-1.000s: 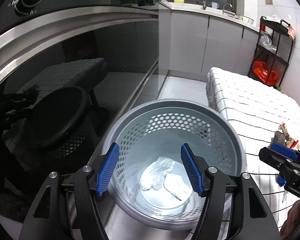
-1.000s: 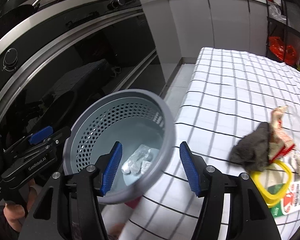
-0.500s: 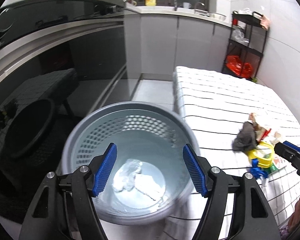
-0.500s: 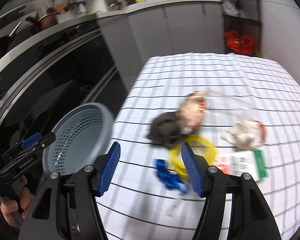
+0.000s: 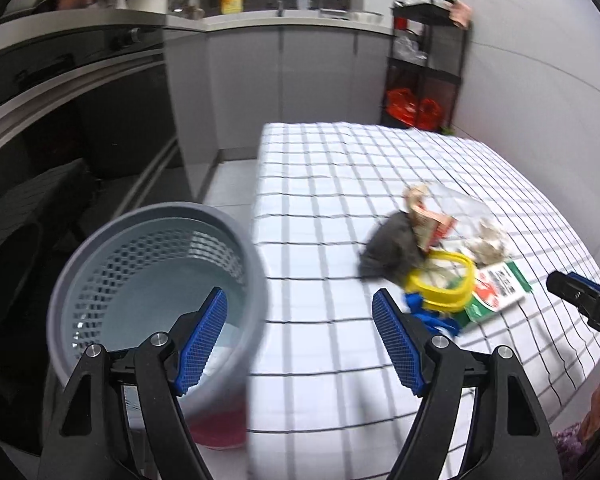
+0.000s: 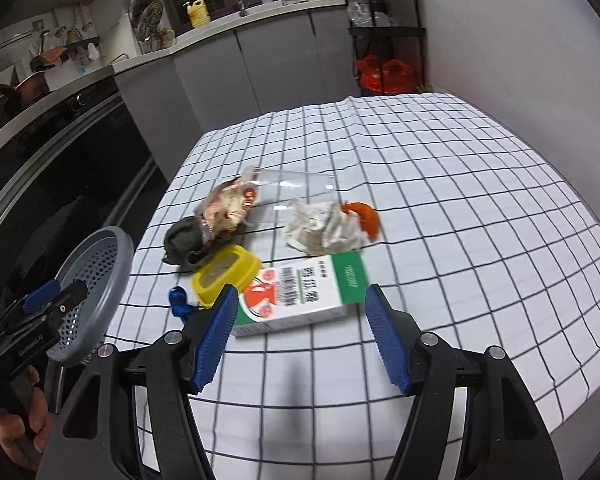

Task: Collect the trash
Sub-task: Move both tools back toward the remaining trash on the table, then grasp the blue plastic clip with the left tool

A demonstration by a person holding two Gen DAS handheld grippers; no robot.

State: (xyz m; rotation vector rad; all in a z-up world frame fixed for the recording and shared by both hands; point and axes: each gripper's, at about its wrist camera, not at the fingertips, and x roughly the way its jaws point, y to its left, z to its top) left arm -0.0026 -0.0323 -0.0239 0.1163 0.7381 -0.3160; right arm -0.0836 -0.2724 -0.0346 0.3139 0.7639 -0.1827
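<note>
Your right gripper [image 6: 298, 334], jaws apart and empty, faces the white-and-green cardboard carton [image 6: 300, 294] lying crosswise just ahead

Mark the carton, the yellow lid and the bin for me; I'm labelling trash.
carton [image 6: 300, 296]: right wrist view, printed top face.
yellow lid [image 6: 225, 271]: right wrist view, top centre.
bin [image 5: 156, 216]: left wrist view, far rim.
</note>
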